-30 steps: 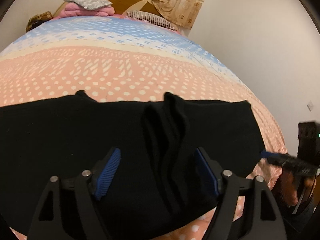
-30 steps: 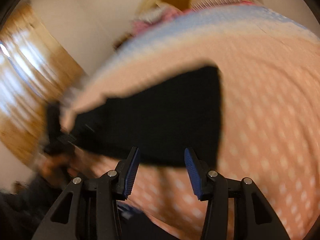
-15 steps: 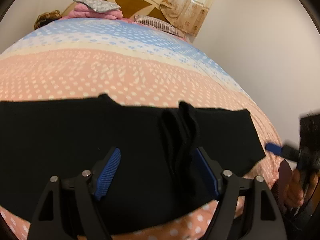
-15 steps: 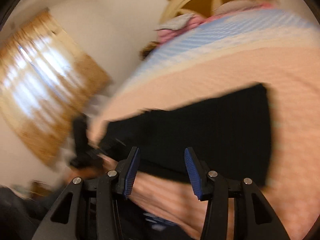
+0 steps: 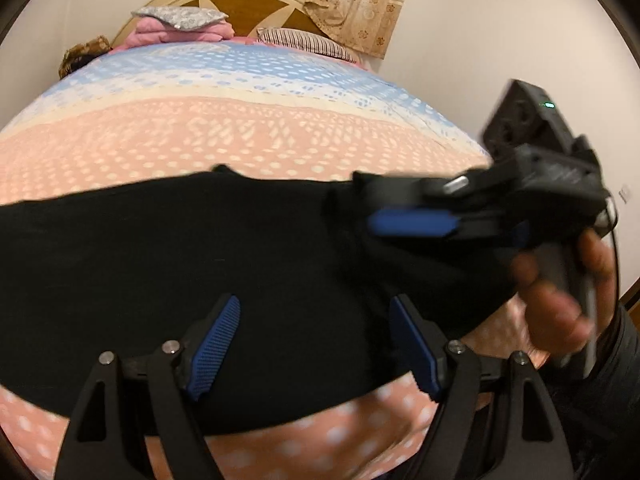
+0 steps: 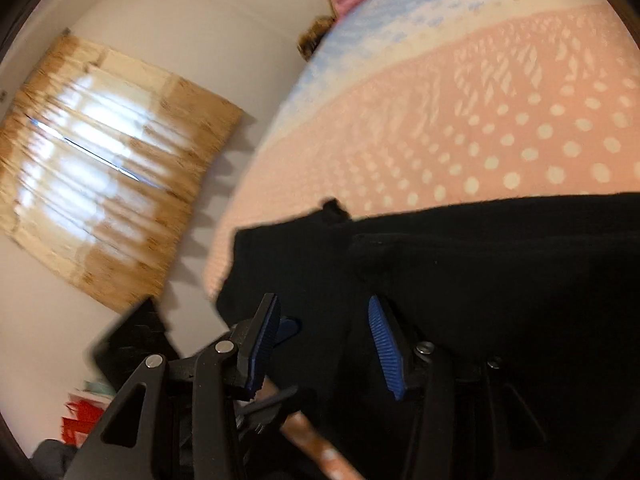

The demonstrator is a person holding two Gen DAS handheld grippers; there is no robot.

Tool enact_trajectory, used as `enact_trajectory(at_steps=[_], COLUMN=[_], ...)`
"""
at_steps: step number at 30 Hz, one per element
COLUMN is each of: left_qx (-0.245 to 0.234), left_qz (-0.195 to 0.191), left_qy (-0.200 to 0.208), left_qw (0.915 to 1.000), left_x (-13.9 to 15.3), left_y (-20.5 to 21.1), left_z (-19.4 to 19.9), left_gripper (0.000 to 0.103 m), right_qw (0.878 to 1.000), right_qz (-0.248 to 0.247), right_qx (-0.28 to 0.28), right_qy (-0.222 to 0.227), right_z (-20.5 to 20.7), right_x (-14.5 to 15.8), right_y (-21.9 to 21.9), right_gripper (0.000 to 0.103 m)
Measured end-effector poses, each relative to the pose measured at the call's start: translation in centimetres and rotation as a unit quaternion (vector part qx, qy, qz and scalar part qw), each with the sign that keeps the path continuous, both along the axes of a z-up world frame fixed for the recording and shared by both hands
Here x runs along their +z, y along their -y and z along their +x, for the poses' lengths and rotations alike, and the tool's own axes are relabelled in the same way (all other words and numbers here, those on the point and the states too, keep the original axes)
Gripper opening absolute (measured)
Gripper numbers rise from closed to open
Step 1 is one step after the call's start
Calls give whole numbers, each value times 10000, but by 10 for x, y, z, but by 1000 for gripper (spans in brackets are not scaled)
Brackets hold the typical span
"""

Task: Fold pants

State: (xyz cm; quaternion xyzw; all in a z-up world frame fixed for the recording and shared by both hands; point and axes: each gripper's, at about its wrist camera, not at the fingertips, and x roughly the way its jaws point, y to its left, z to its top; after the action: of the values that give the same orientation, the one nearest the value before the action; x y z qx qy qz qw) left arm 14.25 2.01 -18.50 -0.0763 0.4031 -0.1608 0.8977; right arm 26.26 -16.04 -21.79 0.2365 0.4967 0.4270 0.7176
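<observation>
Black pants (image 5: 168,280) lie spread across the dotted pink bed cover (image 5: 224,148), with a bunched fold (image 5: 360,264) right of their middle. My left gripper (image 5: 316,304) hovers open just above the cloth, nothing between its blue pads. From the right, a hand (image 5: 560,304) brings my right gripper (image 5: 366,204) over the bunched fold, blurred by motion. In the right wrist view, the right gripper (image 6: 323,300) stands half open over the pants (image 6: 500,272), with no cloth pinched. A blue pad (image 6: 289,326) of the left gripper shows just behind its left finger.
A wooden headboard (image 5: 256,4) with pink folded bedding (image 5: 180,32) and a striped pillow (image 5: 304,40) closes the far end of the bed. A white wall (image 5: 500,40) runs along the right. A curtained window (image 6: 104,168) lies past the bed's left edge.
The right gripper swept in from the pants' right end to over the bunched fold, its view swinging left. The left gripper shifted a little over the cloth.
</observation>
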Motion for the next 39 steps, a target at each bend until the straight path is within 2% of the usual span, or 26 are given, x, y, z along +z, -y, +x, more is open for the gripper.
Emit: enact_trajectory(at_steps=[4, 8, 10, 12, 15, 16, 18, 19, 24, 27, 30, 33, 35, 36, 38, 39], left_qx=[275, 1102, 1607, 2077, 2325, 2373, 2438, 2483, 2560, 2526, 2361, 2408, 2384, 2350, 2289, 2252], left_qz=[592, 947, 888, 759, 147, -176, -499, -493, -7, -59, 131, 88, 83, 69, 17, 94], left_qy=[185, 356, 400, 276, 100, -27, -168, -198, -111, -91, -116, -150, -152, -150, -167, -164], left_qw=[9977, 9887, 9822, 9749, 9724, 9713, 9684, 9672, 9666, 9675, 9716, 9704, 9710, 9719, 9733, 9741], left_x=[13, 26, 29, 24, 10, 2, -9, -13, -22, -25, -23, -20, -18, -16, -16, -15], left_y=[-42, -111, -152, -189, -218, -226, -226, -224, -210, -214, -209, -212, -212, -212, -210, -207], left_z=[-10, -16, -17, -16, -19, -19, -19, -18, -15, -13, -13, -16, -16, -17, -15, -14], left_gripper=[80, 80, 81, 82, 82, 82, 82, 82, 82, 83, 79, 70, 54, 49, 41, 40], right_qw=[9991, 9952, 9905, 9855, 9800, 9777, 9746, 9728, 9726, 9715, 9708, 9703, 9698, 9699, 9701, 9704], right_qz=[107, -420, -695, -837, -912, -981, -1103, -1154, -1174, -1225, -1195, -1171, -1187, -1201, -1232, -1242], right_qx=[-365, -599, -730, -862, -1059, -1123, -1151, -1143, -1067, -1064, -1112, -1126, -1134, -1127, -1116, -1109], right_qy=[162, 648, 934, 1196, 1414, 1481, 1572, 1651, 1700, 1730, 1757, 1795, 1801, 1791, 1771, 1751], right_z=[-21, -58, -75, -93, -106, -108, -110, -112, -112, -112, -112, -113, -112, -112, -111, -111], right_x=[19, 36, 42, 45, 44, 42, 42, 42, 31, 28, 28, 29, 28, 27, 25, 23], right_y=[37, 71, 89, 100, 116, 118, 120, 122, 112, 104, 105, 105, 105, 105, 104, 104], right_gripper=[48, 48, 48, 49, 49, 49, 49, 49, 49, 49, 49, 49, 49, 49, 49, 49])
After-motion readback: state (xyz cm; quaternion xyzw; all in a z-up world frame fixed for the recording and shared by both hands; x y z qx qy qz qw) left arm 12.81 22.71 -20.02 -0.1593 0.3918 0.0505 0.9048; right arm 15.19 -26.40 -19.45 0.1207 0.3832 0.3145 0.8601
